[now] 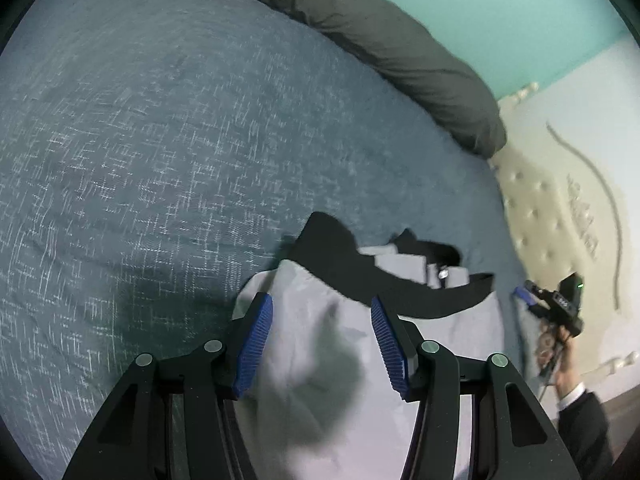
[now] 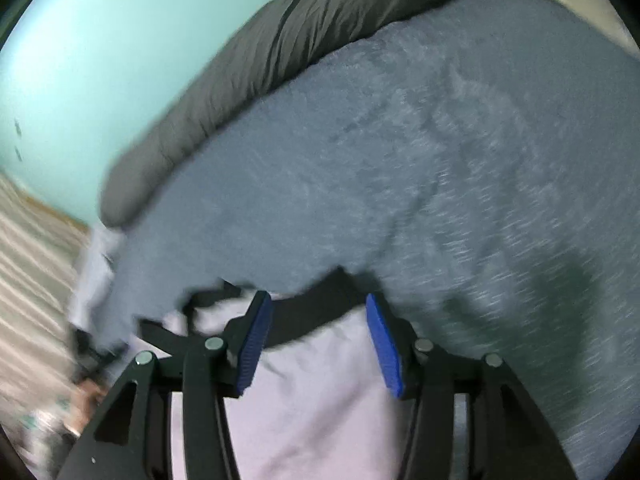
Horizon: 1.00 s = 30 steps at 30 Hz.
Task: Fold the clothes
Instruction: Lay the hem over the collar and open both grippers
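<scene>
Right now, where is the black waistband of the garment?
In the left wrist view the black waistband crosses the pale grey garment on the blue-grey bedspread, just beyond the open jaws.

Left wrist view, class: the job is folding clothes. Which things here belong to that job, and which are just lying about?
Belongs to the job:
- grey garment with black waistband
- left gripper, open over it
- right gripper, at the garment's far edge

Just lying about:
- blue blanket
- dark pillow
- tufted headboard
</scene>
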### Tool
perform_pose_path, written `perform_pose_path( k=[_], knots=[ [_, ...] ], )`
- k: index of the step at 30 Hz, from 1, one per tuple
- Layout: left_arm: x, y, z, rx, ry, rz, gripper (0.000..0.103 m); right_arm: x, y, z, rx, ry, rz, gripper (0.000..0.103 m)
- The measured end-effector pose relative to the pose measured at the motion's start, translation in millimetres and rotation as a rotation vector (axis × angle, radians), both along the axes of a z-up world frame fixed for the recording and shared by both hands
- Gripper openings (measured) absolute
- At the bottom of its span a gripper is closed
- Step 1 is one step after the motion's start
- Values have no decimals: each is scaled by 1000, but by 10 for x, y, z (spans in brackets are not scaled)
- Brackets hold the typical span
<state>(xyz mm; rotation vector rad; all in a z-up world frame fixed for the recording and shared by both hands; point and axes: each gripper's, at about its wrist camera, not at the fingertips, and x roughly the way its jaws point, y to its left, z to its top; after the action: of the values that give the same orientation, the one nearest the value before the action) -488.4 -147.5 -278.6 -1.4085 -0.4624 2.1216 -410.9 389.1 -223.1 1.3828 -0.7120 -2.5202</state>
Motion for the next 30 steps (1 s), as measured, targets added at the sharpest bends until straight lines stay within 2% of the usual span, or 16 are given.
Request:
perform_pose_path(
  k=[3,6,8,10,11,15,16,18,23,27,30],
  knots=[
    [-24,37,-95,-36,22,-11,56,25,-108,-143,103,-13,60,50],
    [-38,0,-156,-21,31,6,55,5,-250,-295,170,-23,107,50],
    [-46,-26,-192,-5,30,13,54,-30,-329,-387,176,-16,135,50],
    [-55,-34,-236,6,26,10,42,-82,-410,-484,200,-18,166,50],
    [-54,-29,-248,6,27,6,28,-106,-446,-505,223,-17,173,44],
    [-22,2,-252,-11,46,-8,15,-138,-492,-563,265,-4,175,19],
    [-8,5,-233,-17,54,-10,13,-117,-491,-541,273,11,171,12],
    [19,11,-196,-28,68,-14,9,-75,-487,-494,290,41,164,8],
    [97,-36,83,-33,131,-6,7,52,-470,-157,304,172,137,6],
    [32,-108,198,-38,142,24,7,-1,-507,22,322,211,120,6],
    [-80,-87,139,-57,123,39,7,-139,-556,4,332,186,115,6]
  ],
)
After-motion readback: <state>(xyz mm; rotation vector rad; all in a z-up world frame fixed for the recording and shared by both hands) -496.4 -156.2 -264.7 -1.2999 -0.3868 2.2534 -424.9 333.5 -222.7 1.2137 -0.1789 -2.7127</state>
